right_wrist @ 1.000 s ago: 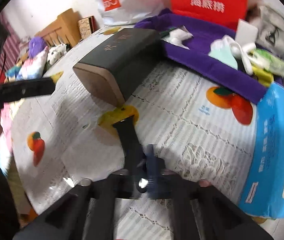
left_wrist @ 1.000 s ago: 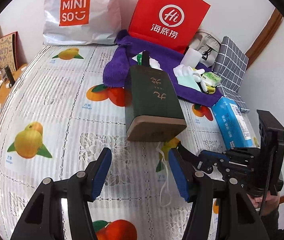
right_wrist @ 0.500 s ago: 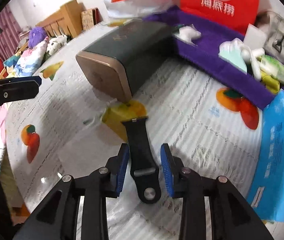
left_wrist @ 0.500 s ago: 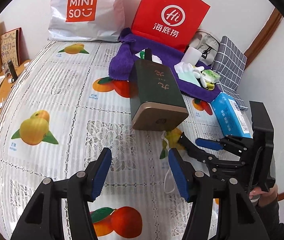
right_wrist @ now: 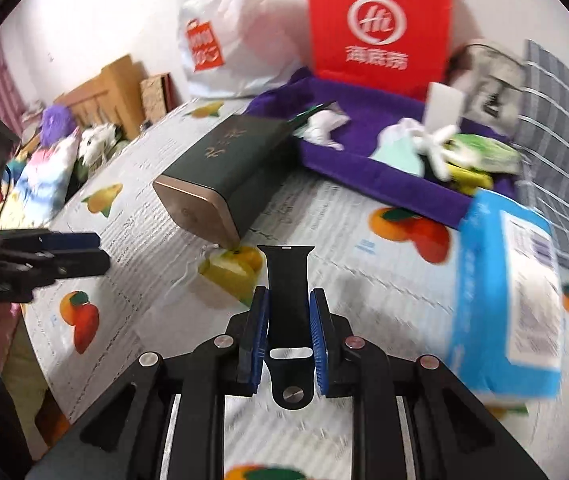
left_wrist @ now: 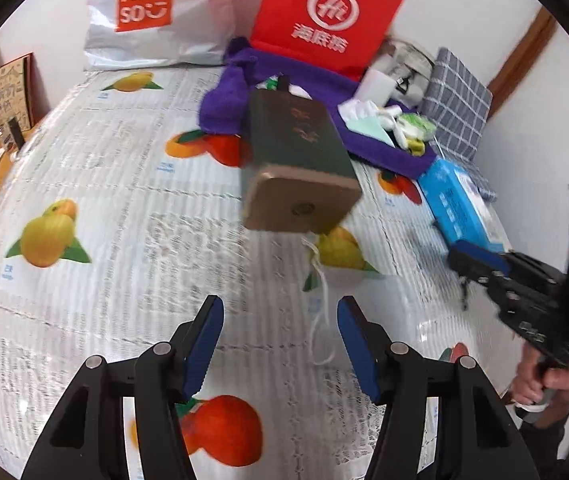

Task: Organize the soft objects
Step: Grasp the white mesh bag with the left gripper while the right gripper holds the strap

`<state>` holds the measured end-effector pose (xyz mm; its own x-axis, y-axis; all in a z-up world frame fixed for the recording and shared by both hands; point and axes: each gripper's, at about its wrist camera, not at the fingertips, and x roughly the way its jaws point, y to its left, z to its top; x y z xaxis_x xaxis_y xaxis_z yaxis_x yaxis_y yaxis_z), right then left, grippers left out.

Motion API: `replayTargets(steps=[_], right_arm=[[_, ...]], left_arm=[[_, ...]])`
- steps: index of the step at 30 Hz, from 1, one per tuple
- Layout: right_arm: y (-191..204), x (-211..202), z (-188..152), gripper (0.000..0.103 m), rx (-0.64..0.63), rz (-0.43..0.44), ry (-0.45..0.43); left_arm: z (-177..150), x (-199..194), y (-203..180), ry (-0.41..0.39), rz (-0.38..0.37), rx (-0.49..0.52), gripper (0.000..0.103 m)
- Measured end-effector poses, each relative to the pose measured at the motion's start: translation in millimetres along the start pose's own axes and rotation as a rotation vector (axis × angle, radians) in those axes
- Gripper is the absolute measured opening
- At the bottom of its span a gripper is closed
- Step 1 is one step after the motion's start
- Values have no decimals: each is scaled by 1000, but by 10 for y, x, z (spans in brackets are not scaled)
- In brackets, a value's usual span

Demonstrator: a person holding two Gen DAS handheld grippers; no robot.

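Right tongs [right_wrist: 287, 330] just squeezed in on the black watch strap [right_wrist: 287, 280], lifted off the bed [left_wrist: 96, 184]; keep hold (slippery thing), carry toward the purple towel [right_wrist: 388, 184] at one o'clock; left tongs [left_wrist: 280, 340] half open, empty.

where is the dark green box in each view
Left wrist view: the dark green box lies upper centre, tan end toward the camera, ahead of the open left gripper.
Right wrist view: it lies left of centre, beyond the black strap.
Shared landmark: the red bag behind it.
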<state>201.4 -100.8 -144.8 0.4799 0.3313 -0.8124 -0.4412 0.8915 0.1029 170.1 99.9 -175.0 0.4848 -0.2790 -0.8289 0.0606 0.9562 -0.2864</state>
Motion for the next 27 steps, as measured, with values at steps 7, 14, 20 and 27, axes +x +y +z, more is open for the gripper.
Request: replayTargets(steps=[7,14,20,27], right_arm=[[-200,-416,-475,20,76,-30,-38],[-528,-645,-908,20,173,-27,-68],[-789,-637,-1100,20,240,-79,-55],[-950,-613,-1195,20,262,-96,-66]], left_arm=[[-140,347,-318,39,-65,39,72],[-164,486,-627,41,-72,94,95],[-202,634,-912,62,51,174,103],[-220,778,-1133,71,178,254,103]])
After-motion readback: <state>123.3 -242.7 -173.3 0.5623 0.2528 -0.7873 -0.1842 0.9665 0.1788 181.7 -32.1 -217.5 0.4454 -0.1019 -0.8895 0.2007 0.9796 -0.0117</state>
